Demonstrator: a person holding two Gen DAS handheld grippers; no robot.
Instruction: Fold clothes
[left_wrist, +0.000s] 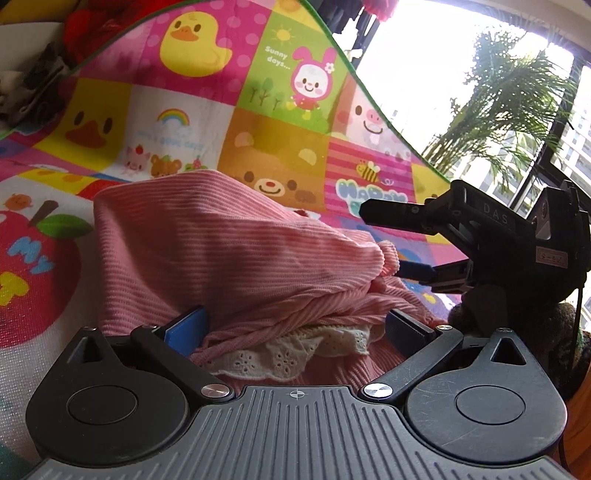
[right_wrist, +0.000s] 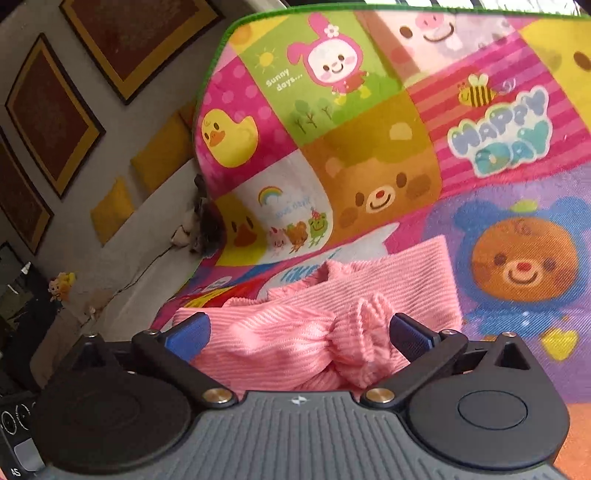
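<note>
Between the spread fingers of the left tool (left_wrist: 295, 325) lies the bunched pink garment (left_wrist: 229, 251), its white lace trim (left_wrist: 291, 350) nearest the camera; the pads stand clear of the cloth. The right tool (right_wrist: 297, 332) is wide open too, a pink cuff (right_wrist: 354, 332) loose between its fingers. Beyond both spreads the cartoon play mat (right_wrist: 369, 147).
</note>
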